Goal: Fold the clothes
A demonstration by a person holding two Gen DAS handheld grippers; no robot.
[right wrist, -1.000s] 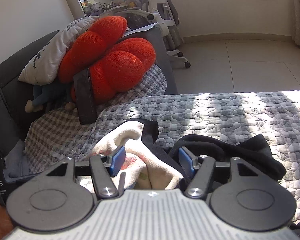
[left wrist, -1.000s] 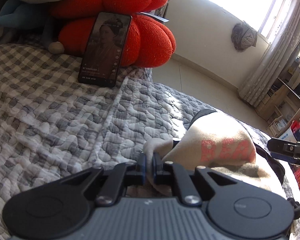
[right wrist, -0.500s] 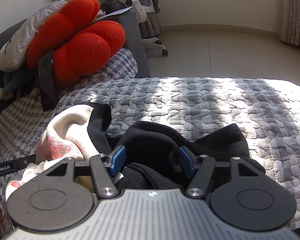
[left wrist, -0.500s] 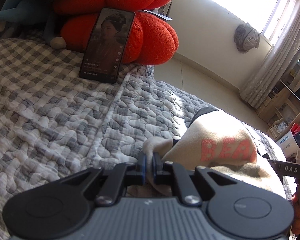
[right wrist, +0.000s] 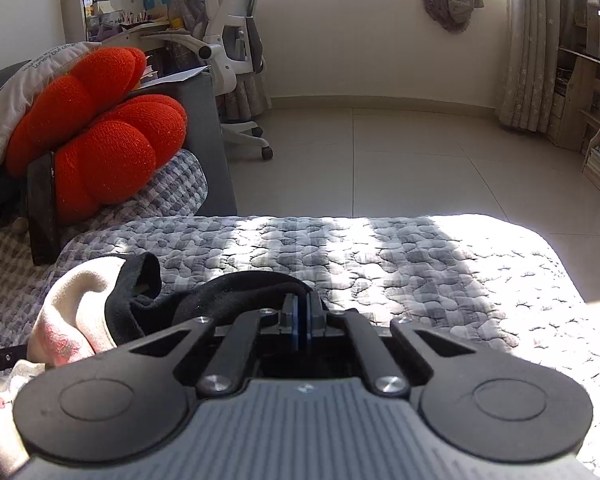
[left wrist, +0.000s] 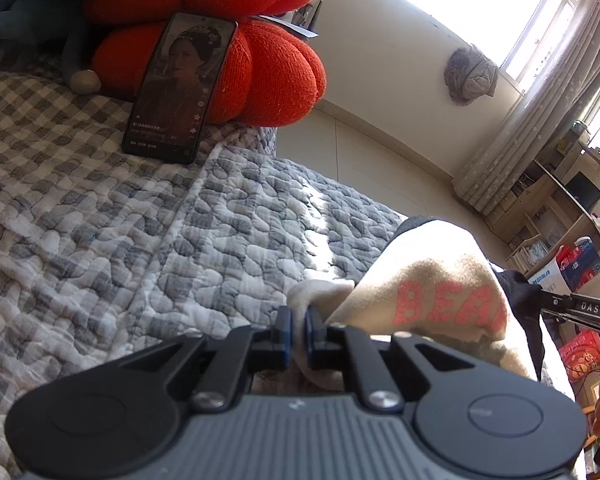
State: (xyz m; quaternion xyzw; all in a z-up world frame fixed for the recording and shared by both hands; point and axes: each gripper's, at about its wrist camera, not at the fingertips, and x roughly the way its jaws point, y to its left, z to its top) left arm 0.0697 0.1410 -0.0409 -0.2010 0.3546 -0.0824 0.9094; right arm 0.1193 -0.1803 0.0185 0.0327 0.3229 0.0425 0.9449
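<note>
Left gripper (left wrist: 296, 334) pinches one cream garment (left wrist: 432, 300) printed "BEAR"; right gripper (right wrist: 302, 320), closed, nips its black trim (right wrist: 236, 292) on the bed (right wrist: 420, 264).

Strong daylight pours in through the window (left wrist: 540, 12), which is blown out to plain white in the left wrist view. A sunlit band falls across the quilt (right wrist: 400, 256) below it, washed out at its right end, with soft shadow stripes. The red cushion (right wrist: 100, 140) to the left sits in dimmer shade. Both views bow at the edges, curving the curtain (left wrist: 520, 128) beside the window. The gripper bodies nearest the lens look soft.
</note>
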